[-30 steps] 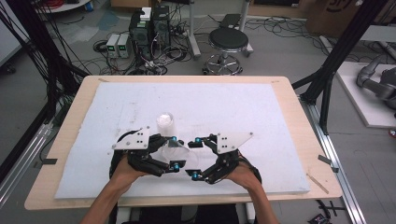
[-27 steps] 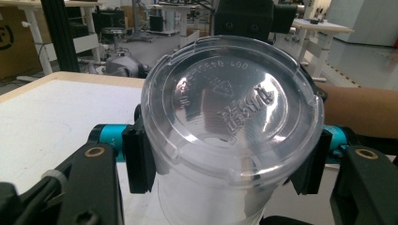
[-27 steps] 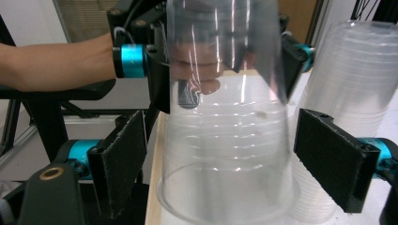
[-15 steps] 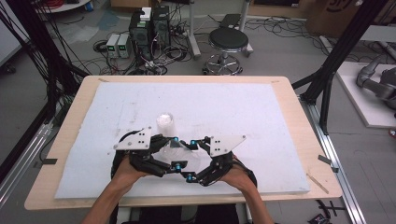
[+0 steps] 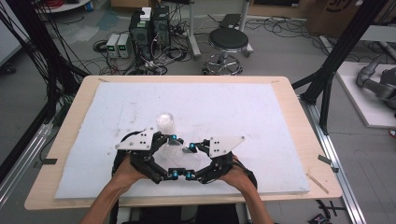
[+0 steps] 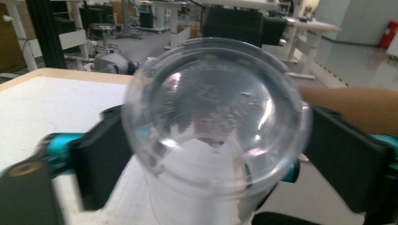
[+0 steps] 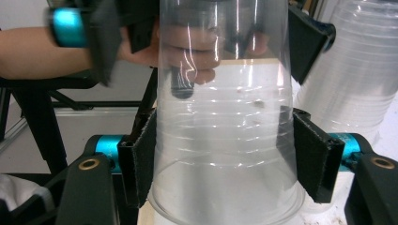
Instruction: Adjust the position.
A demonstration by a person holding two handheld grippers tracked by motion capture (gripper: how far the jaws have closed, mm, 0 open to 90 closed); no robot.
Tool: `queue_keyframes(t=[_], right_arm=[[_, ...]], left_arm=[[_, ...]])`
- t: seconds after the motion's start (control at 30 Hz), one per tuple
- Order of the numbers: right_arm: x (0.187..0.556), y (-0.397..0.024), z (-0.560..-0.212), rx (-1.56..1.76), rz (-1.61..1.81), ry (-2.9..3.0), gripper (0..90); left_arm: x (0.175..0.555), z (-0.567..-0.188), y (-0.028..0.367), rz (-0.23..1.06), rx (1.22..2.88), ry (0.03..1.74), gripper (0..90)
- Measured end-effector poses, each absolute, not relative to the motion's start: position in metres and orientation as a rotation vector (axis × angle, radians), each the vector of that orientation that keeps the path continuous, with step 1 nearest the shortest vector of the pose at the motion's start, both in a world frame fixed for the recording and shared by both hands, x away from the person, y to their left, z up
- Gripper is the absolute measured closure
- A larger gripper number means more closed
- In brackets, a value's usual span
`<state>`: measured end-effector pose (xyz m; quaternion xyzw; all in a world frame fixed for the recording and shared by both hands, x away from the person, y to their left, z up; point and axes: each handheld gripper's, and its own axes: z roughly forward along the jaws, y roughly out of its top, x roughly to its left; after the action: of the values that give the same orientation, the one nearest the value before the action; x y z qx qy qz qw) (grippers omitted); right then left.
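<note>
From the high view, a wooden table (image 5: pixel 299 140) carries a white, faintly scuffed mat (image 5: pixel 243 116), and near its front edge a stack of clear plastic cups (image 5: pixel 165 123) stands upright. Just in front of it both forearms reach in, the left gripper (image 5: pixel 173 156) and right gripper (image 5: pixel 188 161) angled toward each other with a single clear cup (image 5: pixel 180 156) between them. In the left gripper view, that cup's round ribbed base faces the camera, glossy and see-through, with the black jaws spread to its width and pressed against its sides. In the right gripper view, the cup stands as a smooth tapered cylinder with faint rings, the padded black jaws closed against both walls near its wide rim; the stack rises just beside it.
</note>
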<state>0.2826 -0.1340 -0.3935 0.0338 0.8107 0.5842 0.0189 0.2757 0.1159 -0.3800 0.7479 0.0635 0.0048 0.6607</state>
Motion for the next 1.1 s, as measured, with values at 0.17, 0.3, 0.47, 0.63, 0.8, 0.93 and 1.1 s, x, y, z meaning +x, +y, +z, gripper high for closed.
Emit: queue_keyframes(t=[0.17,0.3,0.47,0.63,0.8,0.93,1.1], right_arm=[[0.283,-0.137,-0.393,0.123,1.802,2.514,32.6],[0.283,-0.141,-0.388,0.154,1.711,2.558,32.7],[0.286,-0.143,-0.376,0.143,1.503,2.676,32.7],[0.289,-0.136,-0.358,0.084,1.234,2.817,32.7],[0.291,-0.127,-0.345,0.036,1.041,2.921,32.6],[0.292,-0.117,-0.338,-0.008,0.859,2.992,32.7],[0.292,-0.110,-0.333,-0.054,0.802,3.011,32.7]], left_arm=[[0.275,-0.378,0.119,0.043,1.717,0.163,9.6],[0.272,-0.373,0.126,0.059,1.813,0.168,9.6],[0.274,-0.363,0.131,0.069,2.001,0.184,9.6],[0.277,-0.353,0.129,0.040,2.199,0.194,9.8],[0.278,-0.351,0.122,0.045,2.349,0.183,9.8],[0.280,-0.349,0.117,0.037,2.377,0.188,9.8],[0.281,-0.349,0.111,0.036,2.387,0.176,10.0]])
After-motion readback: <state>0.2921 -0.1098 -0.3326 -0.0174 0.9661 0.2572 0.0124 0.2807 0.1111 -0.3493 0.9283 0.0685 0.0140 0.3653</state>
